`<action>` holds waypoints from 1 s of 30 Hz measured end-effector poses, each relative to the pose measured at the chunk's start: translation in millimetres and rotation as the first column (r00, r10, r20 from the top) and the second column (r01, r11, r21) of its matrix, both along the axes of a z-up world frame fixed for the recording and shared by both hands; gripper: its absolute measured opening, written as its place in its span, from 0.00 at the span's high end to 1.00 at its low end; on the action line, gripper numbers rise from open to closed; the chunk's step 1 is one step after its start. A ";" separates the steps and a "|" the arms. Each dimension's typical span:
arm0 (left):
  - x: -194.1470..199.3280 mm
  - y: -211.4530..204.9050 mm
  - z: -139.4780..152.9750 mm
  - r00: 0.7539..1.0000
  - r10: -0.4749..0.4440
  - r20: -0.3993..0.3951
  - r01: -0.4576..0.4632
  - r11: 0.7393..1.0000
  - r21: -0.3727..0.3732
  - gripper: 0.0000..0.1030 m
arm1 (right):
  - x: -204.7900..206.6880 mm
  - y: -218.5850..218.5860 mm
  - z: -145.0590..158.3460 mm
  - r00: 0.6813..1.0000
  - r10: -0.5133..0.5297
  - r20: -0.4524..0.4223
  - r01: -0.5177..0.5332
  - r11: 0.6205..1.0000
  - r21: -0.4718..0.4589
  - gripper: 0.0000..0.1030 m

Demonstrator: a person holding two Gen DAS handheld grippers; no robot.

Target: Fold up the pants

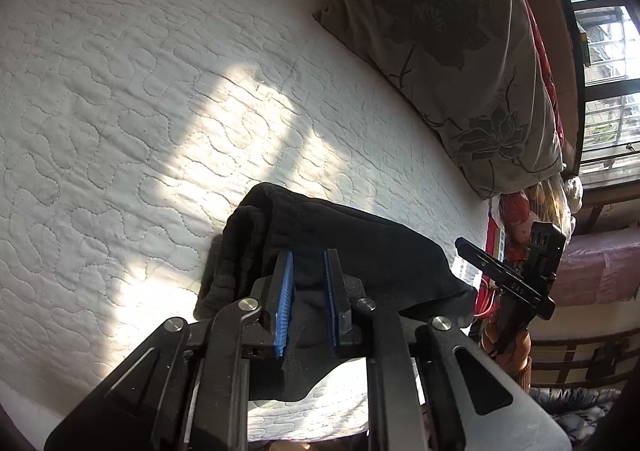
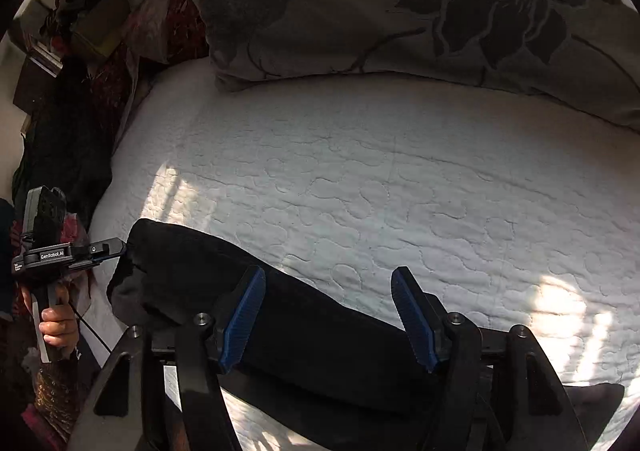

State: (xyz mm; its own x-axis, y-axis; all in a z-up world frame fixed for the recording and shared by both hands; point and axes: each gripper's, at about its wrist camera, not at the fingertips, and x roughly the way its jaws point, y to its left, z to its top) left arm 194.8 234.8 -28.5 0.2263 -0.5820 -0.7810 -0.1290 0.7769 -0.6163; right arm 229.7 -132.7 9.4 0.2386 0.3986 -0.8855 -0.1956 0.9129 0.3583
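**Black pants lie in a band across the quilt, one gripper at each end**

We hold the left gripper at the waistband end of the black pants, its blue pads narrowed to a slim gap with dark cloth between them; whether they pinch the fabric or merely straddle it, we cannot tell. The right gripper hangs over the other stretch of the garment with its pads wide apart, gripping nothing.

In the right wrist view the pants run as a long dark band from 9 o'clock toward 5 o'clock, passing beneath the parted pads, on the white quilted bed cover. The floral pillow lies well apart at 12 o'clock.

We judge the garment already folded lengthwise, with a crosswise fold to come. That turns on the long axis running hand to hand: the left gripper sits nearer the bunched waistband, the right nearer the leg end, so either end could travel toward the other.
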 end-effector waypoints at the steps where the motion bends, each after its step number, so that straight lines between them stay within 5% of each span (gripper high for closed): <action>1: -1.5 -0.4 0.6 1.000 -0.016 0.004 0.016 1.000 -0.002 0.88 | 10.3 14.7 -3.8 0.999 0.037 -0.007 -0.037 0.999 -0.009 0.35; 3: -3.3 -2.3 1.4 0.998 -0.056 0.014 0.056 0.998 0.009 0.77 | 9.3 43.9 -5.0 0.994 0.107 -0.010 -0.107 0.994 -0.035 0.35; 9: -5.6 -19.5 -0.2 0.982 -0.186 0.033 0.184 0.981 0.062 0.68 | 3.6 80.3 -20.0 0.965 0.253 -0.063 -0.256 0.966 -0.043 0.37; 13: -5.8 -30.7 -2.2 0.976 -0.215 0.043 0.209 0.971 0.120 0.66 | -0.2 94.7 -23.5 0.954 0.293 -0.061 -0.298 0.952 -0.073 0.66; 14: -5.5 -31.5 -2.5 0.977 -0.210 0.047 0.203 0.971 0.129 0.70 | -3.1 98.8 -20.8 0.951 0.307 -0.044 -0.310 0.946 -0.090 0.69; 15: -4.5 -33.3 -3.2 0.978 -0.201 0.047 0.192 0.970 0.150 0.87 | -6.5 105.7 -19.5 0.946 0.323 -0.023 -0.324 0.938 -0.121 0.78; 16: -3.8 -35.1 -4.1 0.979 -0.198 0.043 0.187 0.964 0.187 0.97 | -9.6 111.3 -16.2 0.943 0.332 -0.003 -0.329 0.932 -0.150 0.96; 23: 7.6 -26.9 16.1 0.979 -0.142 0.145 0.077 0.921 0.381 1.00 | -5.8 114.4 -2.7 0.965 0.259 0.043 -0.249 0.955 -0.164 0.97; 24: 9.5 -21.1 14.8 0.983 -0.127 0.134 0.067 0.921 0.385 1.00 | -3.3 110.8 -4.7 0.972 0.232 0.044 -0.223 0.963 -0.152 0.97; 27: 3.1 -2.1 12.7 0.989 -0.130 0.076 0.112 0.972 0.208 1.00 | -0.1 106.0 -16.2 0.980 0.199 0.013 -0.197 0.974 -0.116 0.97; 30: -8.1 2.9 16.5 0.986 -0.151 0.066 0.135 0.969 0.206 0.92 | -1.5 105.7 -16.7 0.978 0.207 0.022 -0.204 0.973 -0.111 0.97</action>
